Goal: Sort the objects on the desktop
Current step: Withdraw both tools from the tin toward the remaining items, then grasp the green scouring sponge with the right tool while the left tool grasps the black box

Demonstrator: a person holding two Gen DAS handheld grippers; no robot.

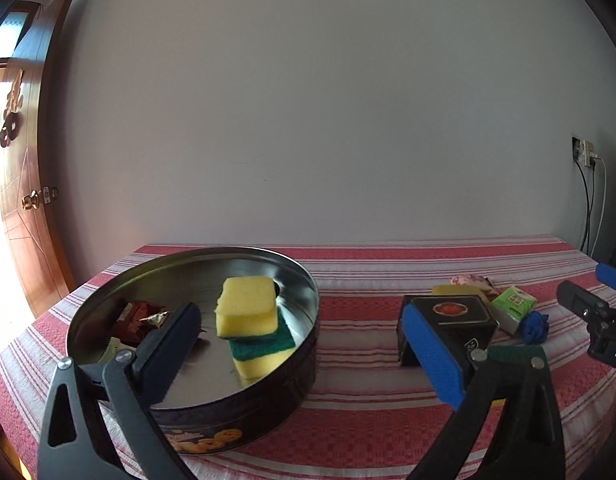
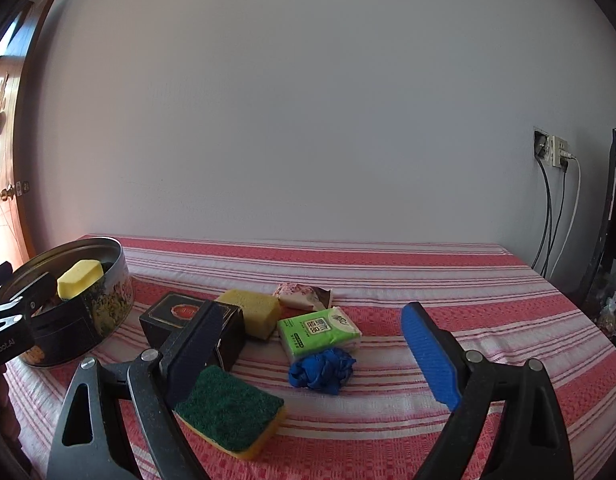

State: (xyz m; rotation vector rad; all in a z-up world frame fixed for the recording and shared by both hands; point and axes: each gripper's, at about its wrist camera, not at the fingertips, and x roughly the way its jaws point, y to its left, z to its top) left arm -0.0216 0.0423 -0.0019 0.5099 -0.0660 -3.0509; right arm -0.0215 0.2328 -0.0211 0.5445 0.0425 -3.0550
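Note:
A round metal tin [image 1: 304,344] stands at the table's left. In it lie two yellow-and-green sponges [image 1: 248,308], one stacked on the other, and a brown wrapper [image 1: 138,316]. My left gripper [image 1: 300,316] hangs open over the tin's right rim, nothing between its pads. Right of the tin sits a black box [image 2: 184,316] with a yellow sponge [image 2: 254,312] and a pink packet [image 2: 304,294] behind it. A green tissue pack [image 2: 319,330], a crumpled blue glove [image 2: 321,368] and a green-topped sponge [image 2: 228,406] lie nearer. My right gripper [image 2: 311,316] is open above these, holding nothing.
A red-and-white striped cloth [image 2: 487,320] covers the table, which ends at a plain wall. A wooden door [image 1: 24,200] is at the left. Wall sockets with hanging cables [image 2: 555,208] and a dark screen [image 2: 611,216] stand at the right.

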